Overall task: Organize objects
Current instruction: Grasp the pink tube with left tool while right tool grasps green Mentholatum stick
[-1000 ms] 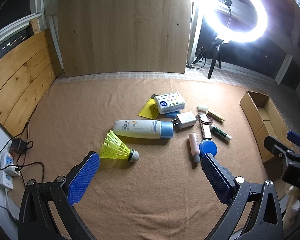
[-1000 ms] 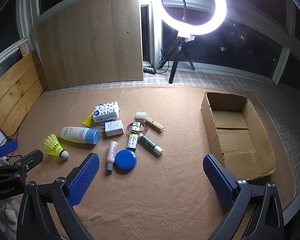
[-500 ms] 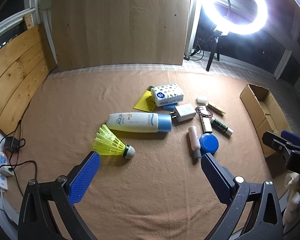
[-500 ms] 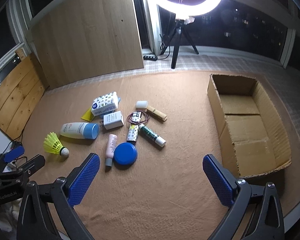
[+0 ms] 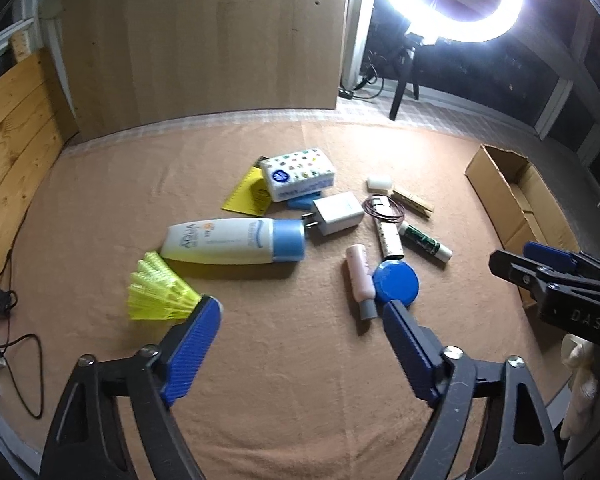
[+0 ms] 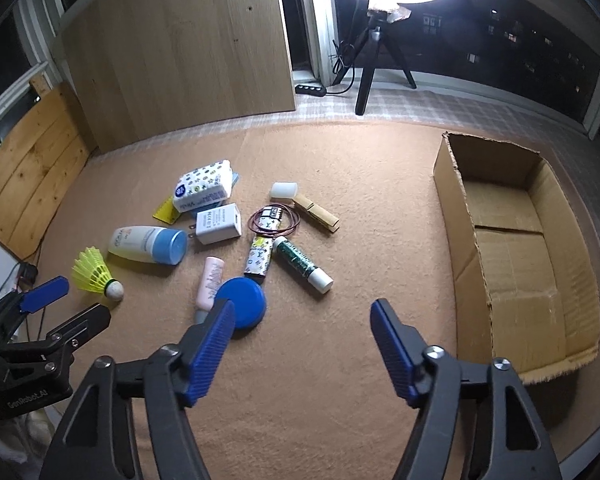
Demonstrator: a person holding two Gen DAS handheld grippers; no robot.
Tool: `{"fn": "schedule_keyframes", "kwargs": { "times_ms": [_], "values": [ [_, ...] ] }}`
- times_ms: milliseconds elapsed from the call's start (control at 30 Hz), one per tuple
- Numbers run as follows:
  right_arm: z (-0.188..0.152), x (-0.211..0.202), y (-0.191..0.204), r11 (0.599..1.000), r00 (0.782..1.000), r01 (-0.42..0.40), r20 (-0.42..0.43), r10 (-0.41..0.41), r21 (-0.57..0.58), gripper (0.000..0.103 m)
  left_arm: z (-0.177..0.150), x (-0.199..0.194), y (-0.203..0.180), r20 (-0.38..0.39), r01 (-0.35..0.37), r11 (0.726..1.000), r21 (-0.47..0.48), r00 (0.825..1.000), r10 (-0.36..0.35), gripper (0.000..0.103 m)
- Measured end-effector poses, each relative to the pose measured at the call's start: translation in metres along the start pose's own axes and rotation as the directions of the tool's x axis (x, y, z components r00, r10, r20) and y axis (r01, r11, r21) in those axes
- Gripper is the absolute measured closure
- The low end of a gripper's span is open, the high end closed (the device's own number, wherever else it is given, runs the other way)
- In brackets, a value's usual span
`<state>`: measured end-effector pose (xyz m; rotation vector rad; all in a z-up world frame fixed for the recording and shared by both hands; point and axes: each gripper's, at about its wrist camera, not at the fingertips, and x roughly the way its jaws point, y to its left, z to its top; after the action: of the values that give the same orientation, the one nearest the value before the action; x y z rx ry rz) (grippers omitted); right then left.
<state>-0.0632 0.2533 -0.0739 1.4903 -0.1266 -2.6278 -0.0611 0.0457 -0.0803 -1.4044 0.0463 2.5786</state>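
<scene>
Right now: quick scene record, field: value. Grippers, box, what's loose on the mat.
left gripper: open, empty, low over the mat near the shuttlecock
right gripper: open, empty, near the blue round lid
cardboard box: open, nothing visible inside, to the right of the pile
loose items: sunscreen bottle, white charger, tissue pack, green glue stick, pink tube
mat: tan cloth under everything

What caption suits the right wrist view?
Open right gripper hovers over scattered toiletries beside an empty cardboard box.
</scene>
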Motion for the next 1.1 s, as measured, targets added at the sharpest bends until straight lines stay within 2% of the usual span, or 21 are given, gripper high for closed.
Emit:
{"fn": "schedule_keyframes", "kwargs": {
  "times_ms": [100,333,500,600,667,833,1100],
  "values": [
    [0.007,0.009,-0.001,1.000,1.000,-0.008,-0.020,0.008,-0.019,0.050,0.004,0.011,-0.007,-0.018,0.017,1.000,0.004,1.000,-0.017,0.023],
    [0.019,0.038,0.001,0.997,0.997,-0.021,-0.075,0.015,-0.077,0.056,0.012,0.047,-0.022,-0.083,0.037,0.999,0.009,0.996,-0.036,0.040],
    [0.026,0.065,-0.003,0.995,0.988,-0.056,-0.151,0.043,-0.088,0.066,0.017,0.072,-0.030,-0.130,0.061,0.998,0.004,0.990,-0.060,0.042],
    [0.030,0.077,-0.003,0.993,0.983,-0.057,-0.180,0.037,-0.106,0.066,0.021,0.083,-0.036,-0.143,0.075,0.997,0.002,0.987,-0.074,0.044],
    [0.033,0.084,-0.003,0.991,0.979,-0.063,-0.198,0.039,-0.115,0.066,0.023,0.092,-0.038,-0.149,0.071,0.997,0.002,0.986,-0.070,0.050],
    [0.037,0.098,0.000,0.987,0.973,-0.058,-0.229,0.023,-0.148,0.066,0.025,0.109,-0.036,-0.178,0.078,0.996,-0.032,0.981,-0.083,0.058],
    [0.038,0.111,0.002,0.984,0.967,-0.053,-0.256,0.008,-0.169,0.071,0.026,0.117,-0.033,-0.193,0.079,0.996,-0.038,0.977,-0.085,0.069]
  ]
}}
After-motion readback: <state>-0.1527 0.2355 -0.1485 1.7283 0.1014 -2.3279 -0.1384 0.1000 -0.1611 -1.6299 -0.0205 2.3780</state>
